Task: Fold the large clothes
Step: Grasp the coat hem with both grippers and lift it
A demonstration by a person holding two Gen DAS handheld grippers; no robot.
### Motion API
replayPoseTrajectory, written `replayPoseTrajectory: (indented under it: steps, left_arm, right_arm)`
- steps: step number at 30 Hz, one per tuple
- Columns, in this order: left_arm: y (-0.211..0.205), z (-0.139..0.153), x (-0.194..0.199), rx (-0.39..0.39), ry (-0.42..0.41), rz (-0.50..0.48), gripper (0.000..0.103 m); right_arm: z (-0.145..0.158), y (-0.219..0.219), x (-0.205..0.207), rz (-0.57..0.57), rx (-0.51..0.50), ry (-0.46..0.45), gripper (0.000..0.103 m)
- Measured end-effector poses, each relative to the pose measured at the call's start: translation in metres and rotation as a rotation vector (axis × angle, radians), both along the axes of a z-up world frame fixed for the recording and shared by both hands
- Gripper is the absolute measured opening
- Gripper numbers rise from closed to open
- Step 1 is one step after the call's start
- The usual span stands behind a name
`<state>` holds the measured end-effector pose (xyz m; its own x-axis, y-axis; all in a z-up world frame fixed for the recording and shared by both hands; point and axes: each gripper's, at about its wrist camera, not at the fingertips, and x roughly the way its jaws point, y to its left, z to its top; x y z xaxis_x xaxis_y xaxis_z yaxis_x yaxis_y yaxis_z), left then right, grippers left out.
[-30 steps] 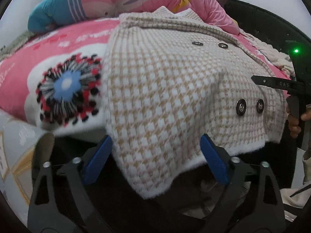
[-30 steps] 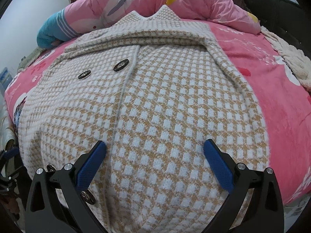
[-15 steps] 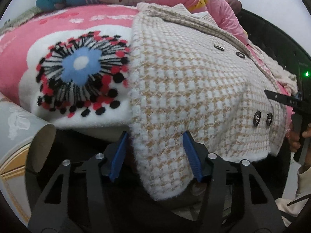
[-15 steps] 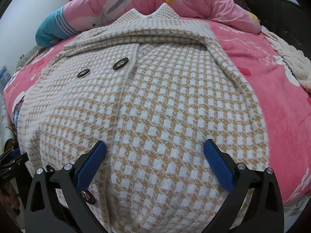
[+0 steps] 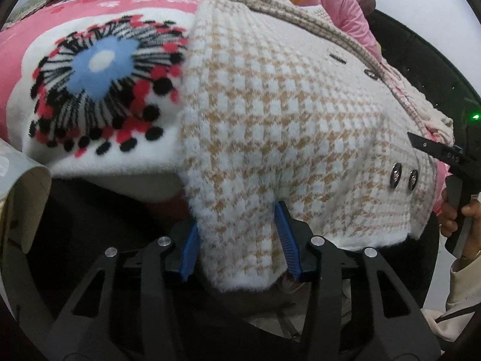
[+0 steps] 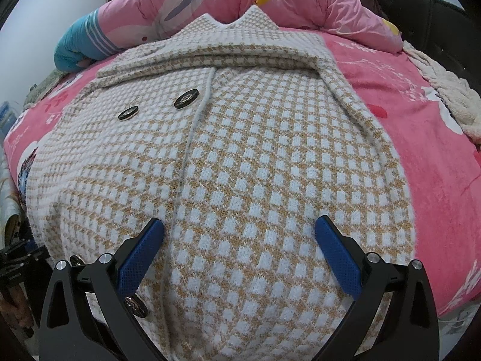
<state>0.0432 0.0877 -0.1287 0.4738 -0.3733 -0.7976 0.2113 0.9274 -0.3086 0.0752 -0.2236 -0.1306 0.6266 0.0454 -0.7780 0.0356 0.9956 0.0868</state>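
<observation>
A beige and white houndstooth coat [image 6: 255, 156] lies spread on the bed, with dark buttons [image 6: 186, 99] on its front. Its lower left corner [image 5: 240, 255] hangs over the bed's edge between the blue pads [image 5: 189, 246] of my left gripper [image 5: 239, 243]. The jaws are closing, and both pads touch the fabric. My right gripper [image 6: 240, 255] hovers open over the coat's lower right part with nothing pinched. It also shows at the right edge of the left wrist view as the right gripper [image 5: 445, 162], held by a hand [image 5: 451, 210].
The coat rests on a pink blanket [image 6: 421, 120] with a blue, black and red flower print [image 5: 99, 90]. A rolled pink quilt [image 6: 210, 0] lies at the back. A cream towel [image 6: 451, 99] and a dark bed frame [image 6: 436, 15] are at the right.
My left gripper has sunk toward the coat's hanging corner, and its jaws have narrowed from wide open onto the fabric. The right gripper has stayed in place and open.
</observation>
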Motion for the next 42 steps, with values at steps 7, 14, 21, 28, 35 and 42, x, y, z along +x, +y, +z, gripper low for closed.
replayPoseTrajectory:
  steps: [7,14,21,28,35,42]
  left_arm:
    - [-0.009,-0.002,-0.001,0.053,0.004,-0.020,0.042]
    - [-0.008,-0.008,-0.001,0.041,0.018,-0.021,0.041]
    - [0.000,-0.014,-0.009,0.029,0.017,-0.031,0.040]
    - [0.008,-0.016,-0.017,0.023,0.010,-0.033,0.040]
    - [0.005,-0.014,-0.025,0.021,0.006,-0.047,0.030]
    - [0.005,0.003,-0.049,-0.015,-0.031,-0.087,0.015]
  right_arm:
    - [0.016,-0.016,-0.032,0.040,0.036,-0.010,0.097]
    - [0.013,-0.051,-0.094,-0.035,0.078,0.045,0.091]
    - [-0.024,-0.067,-0.114,-0.103,0.176,0.161,0.074]
    - [-0.057,-0.085,-0.117,-0.134,0.312,0.214,0.059]
    - [-0.066,-0.089,-0.130,-0.125,0.337,0.224,0.023]
    - [-0.040,-0.074,-0.149,-0.098,0.310,0.182,0.008]
